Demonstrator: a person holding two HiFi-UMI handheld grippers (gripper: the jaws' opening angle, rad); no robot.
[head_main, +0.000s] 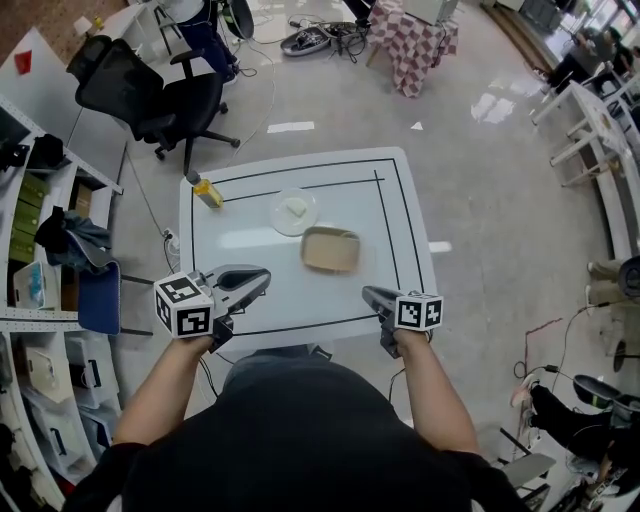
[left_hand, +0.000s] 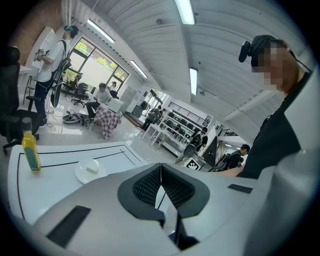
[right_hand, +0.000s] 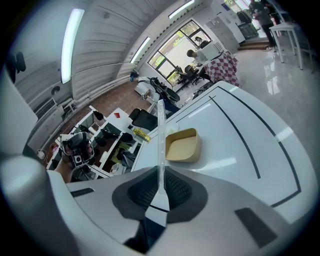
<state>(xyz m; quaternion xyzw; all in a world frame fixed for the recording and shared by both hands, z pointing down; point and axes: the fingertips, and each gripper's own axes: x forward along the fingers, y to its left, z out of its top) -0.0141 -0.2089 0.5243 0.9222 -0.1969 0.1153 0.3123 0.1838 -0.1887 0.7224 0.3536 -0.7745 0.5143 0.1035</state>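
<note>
table (head_main: 250, 262) near edge hidden by torso (head_main: 290, 430), piece (head_main: 296, 208) on plate (head_main: 279, 223) unidentifiable

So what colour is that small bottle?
Yellow bottle, dark cap; clearest in the left gripper view.

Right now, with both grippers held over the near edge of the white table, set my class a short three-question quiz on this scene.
1. True or false: the left gripper is open.
2. What lies on the white plate? A) a small white piece B) a red cup C) a spoon
3. Fill in: the right gripper is shut on a thin clear ____.
Key: 1 false, its jaws are together; 2 A; 3 strip.
</note>
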